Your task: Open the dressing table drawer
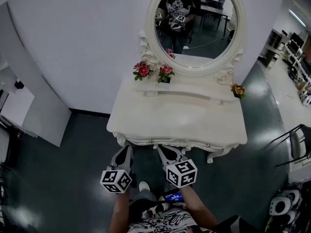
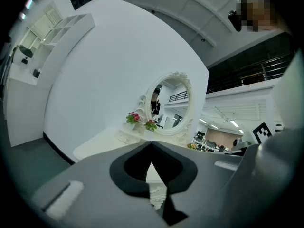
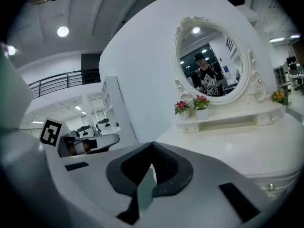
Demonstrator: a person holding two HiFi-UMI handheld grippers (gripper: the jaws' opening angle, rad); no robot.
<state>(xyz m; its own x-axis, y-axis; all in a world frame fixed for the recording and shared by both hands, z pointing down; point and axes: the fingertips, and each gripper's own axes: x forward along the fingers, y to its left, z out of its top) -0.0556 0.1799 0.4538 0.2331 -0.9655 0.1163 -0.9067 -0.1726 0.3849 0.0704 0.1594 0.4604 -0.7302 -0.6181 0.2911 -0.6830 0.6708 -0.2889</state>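
The white dressing table (image 1: 180,115) stands against the wall with an oval mirror (image 1: 197,28) on top. Its carved drawer front (image 1: 181,142) runs under the near edge, with a small knob (image 1: 209,146) toward the right; the same knob (image 3: 270,187) shows low right in the right gripper view. My left gripper (image 1: 124,152) hangs just before the front edge on the left, jaws shut and empty. Beside it, my right gripper (image 1: 168,153) is shut on nothing, a little left of the knob. Both grippers (image 2: 151,144) (image 3: 152,144) point over the tabletop toward the mirror.
Two pots of pink flowers (image 1: 142,70) (image 1: 165,72) and a yellow flower (image 1: 237,90) sit on the table's raised back shelf. A white panel (image 1: 29,110) leans at the left, a dark chair (image 1: 296,144) stands at the right. A small lit device (image 1: 173,196) sits on the right forearm.
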